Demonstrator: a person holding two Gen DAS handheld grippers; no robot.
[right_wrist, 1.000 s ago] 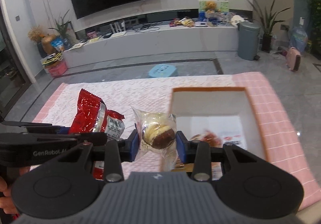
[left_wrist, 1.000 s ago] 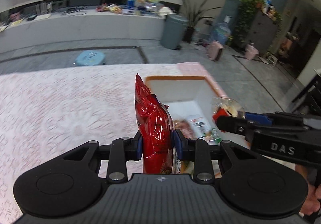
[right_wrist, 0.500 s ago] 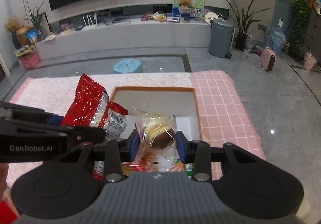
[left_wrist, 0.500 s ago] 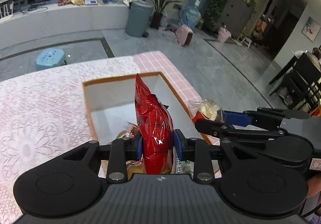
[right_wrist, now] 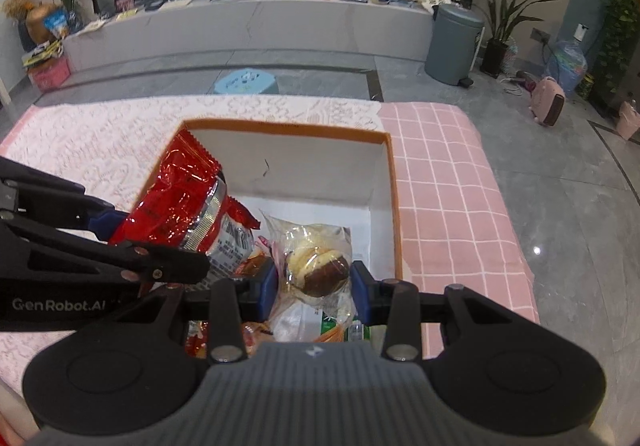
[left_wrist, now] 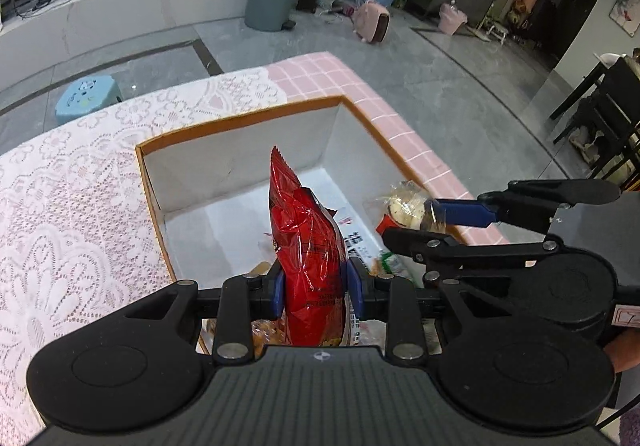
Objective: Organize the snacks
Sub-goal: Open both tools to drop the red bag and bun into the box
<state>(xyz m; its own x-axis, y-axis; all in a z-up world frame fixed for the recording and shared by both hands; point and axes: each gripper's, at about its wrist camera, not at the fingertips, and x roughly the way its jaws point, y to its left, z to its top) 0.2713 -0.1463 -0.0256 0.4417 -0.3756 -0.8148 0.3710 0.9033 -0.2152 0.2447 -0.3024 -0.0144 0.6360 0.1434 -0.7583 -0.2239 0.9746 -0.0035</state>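
- Over the last second, both loads were carried from above the lace-covered bench point(left_wrist: 72, 206) to above the orange-rimmed white cardboard box point(left_wrist: 240, 174), which now filled mid-frame.
- The left gripper point(left_wrist: 316, 286) was kept clamped on the crinkled red foil snack bag point(left_wrist: 308, 246).
- The right gripper point(right_wrist: 314, 286) was kept clamped on the clear-wrapped chocolate-dipped bun point(right_wrist: 316, 266).
- Release into the box was judged imminent.

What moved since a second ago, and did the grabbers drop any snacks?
Both grabbers moved over the box and dipped toward it. The left gripper carried the red snack bag from above the lace cloth to above the box; the right gripper brought the wrapped bun along. Nothing was dropped: both still grip their snacks.
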